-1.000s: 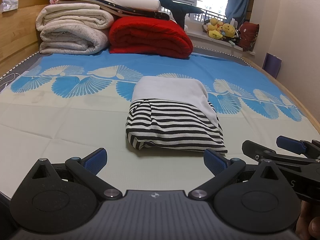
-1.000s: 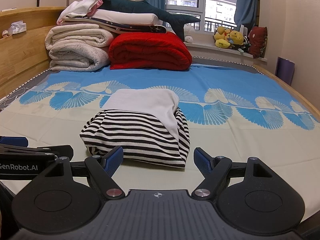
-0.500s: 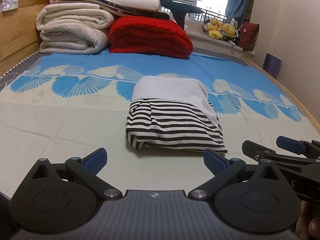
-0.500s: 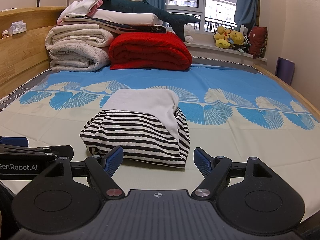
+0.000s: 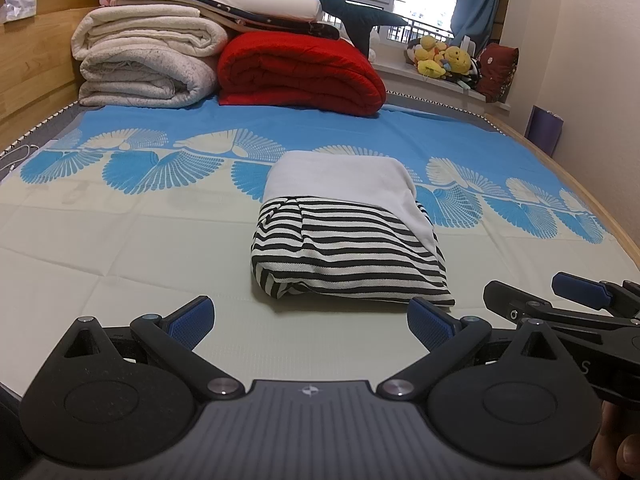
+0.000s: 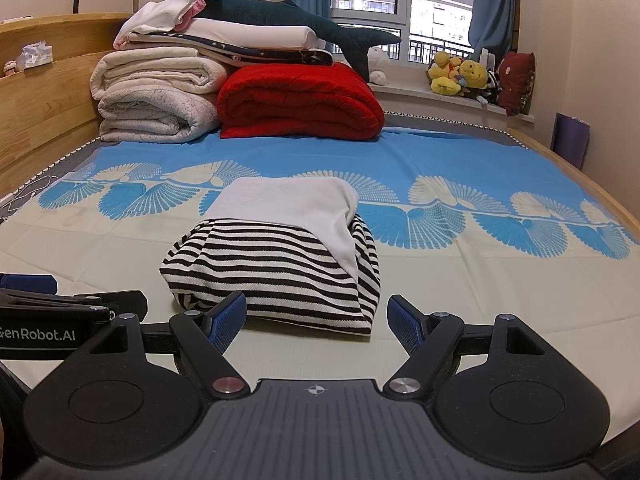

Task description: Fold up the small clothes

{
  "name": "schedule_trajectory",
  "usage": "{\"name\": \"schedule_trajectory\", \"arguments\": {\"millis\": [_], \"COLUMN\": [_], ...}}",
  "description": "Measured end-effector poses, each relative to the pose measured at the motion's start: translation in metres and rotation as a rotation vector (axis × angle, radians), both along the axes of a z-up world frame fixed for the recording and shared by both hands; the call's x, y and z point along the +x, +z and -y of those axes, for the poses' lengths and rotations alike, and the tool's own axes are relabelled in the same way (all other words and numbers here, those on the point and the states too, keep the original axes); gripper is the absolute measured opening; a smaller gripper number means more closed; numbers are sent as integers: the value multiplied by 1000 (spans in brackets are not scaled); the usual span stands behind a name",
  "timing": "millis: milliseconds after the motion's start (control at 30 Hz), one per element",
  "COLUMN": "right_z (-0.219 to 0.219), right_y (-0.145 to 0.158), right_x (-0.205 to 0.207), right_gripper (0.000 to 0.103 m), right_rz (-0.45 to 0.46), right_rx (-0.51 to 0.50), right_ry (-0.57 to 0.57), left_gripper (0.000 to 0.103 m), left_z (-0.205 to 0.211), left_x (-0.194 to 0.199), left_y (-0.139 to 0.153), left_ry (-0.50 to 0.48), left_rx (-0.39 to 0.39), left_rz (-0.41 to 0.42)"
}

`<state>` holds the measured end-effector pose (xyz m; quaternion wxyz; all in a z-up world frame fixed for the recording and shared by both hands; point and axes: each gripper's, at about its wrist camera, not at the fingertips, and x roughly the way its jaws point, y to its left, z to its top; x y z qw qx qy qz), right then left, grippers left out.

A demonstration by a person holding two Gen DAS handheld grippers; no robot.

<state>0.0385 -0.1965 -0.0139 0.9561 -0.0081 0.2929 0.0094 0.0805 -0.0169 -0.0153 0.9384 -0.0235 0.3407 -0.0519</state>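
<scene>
A folded garment, black-and-white striped with a plain white part on top, lies in a compact bundle [image 5: 344,232] on the bed in the left wrist view and also in the right wrist view [image 6: 280,256]. My left gripper [image 5: 310,320] is open and empty, low over the sheet just in front of the bundle. My right gripper [image 6: 316,320] is open and empty, its left fingertip [image 6: 228,316] close to the bundle's near edge. The right gripper shows at the right edge of the left wrist view [image 5: 560,304].
The bed sheet [image 5: 120,240] is cream near me and blue-patterned farther away. Folded white blankets [image 5: 148,64], a red quilt [image 5: 300,72] and a plush shark [image 6: 288,16] are stacked at the headboard end. Plush toys [image 5: 444,60] sit on the window sill. A wooden bed frame [image 6: 44,100] runs on the left.
</scene>
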Motion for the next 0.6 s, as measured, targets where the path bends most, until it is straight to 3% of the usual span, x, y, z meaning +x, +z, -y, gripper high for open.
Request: {"name": "schedule_trajectory", "arguments": {"millis": [600], "right_z": [1], "right_y": [-1], "right_x": [1], "right_gripper": [79], "right_rz": [-3], "right_rx": [0], "right_ry": [0], "left_gripper": [103], "left_z": [3], "left_x": [-2], "left_y": [-1], "left_ry": [-1], "left_rx": [-6], "left_rz": [-2]}}
